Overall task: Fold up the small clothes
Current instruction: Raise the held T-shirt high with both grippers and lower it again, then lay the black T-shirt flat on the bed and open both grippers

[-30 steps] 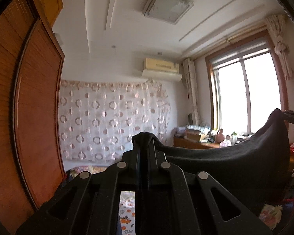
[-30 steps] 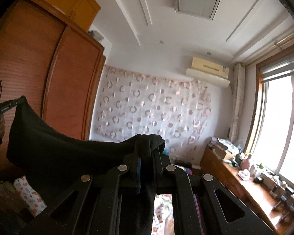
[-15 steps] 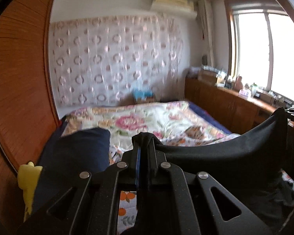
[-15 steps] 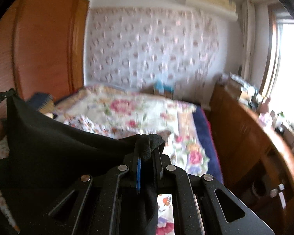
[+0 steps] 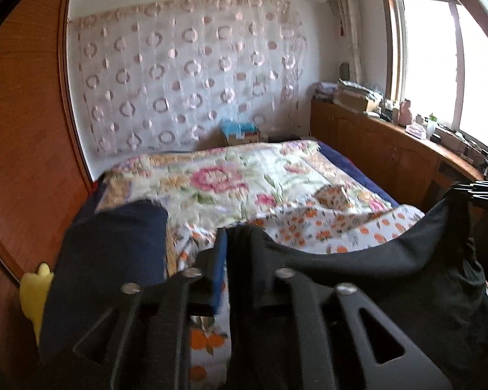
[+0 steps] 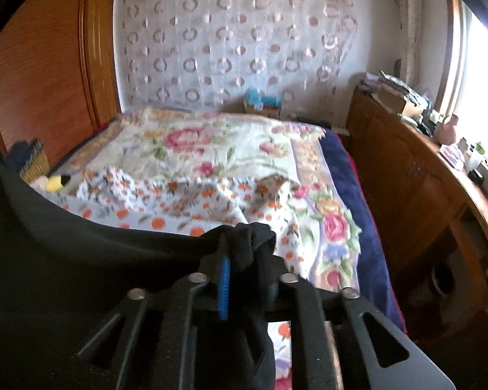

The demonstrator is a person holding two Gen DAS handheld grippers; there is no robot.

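A black garment [image 5: 390, 279] hangs stretched between my two grippers above the bed. My left gripper [image 5: 234, 237] is shut on one corner of it; the cloth sags to the right toward my right gripper [image 5: 478, 190], seen at the right edge. In the right wrist view my right gripper [image 6: 240, 237] is shut on the other corner, and the black garment [image 6: 65, 260] runs off to the left edge. The bed [image 6: 211, 149] with its floral quilt lies below and ahead.
A white sheet with orange prints [image 5: 325, 227] lies rumpled on the bed. A dark blue pillow [image 5: 114, 260] and a yellow toy [image 5: 32, 289] sit at the left. A wooden wardrobe [image 6: 42, 74] stands left, a cluttered wooden cabinet [image 6: 423, 175] right under the window.
Both grippers have tilted down from facing the ceiling to facing the bed, still holding the black garment stretched between them.
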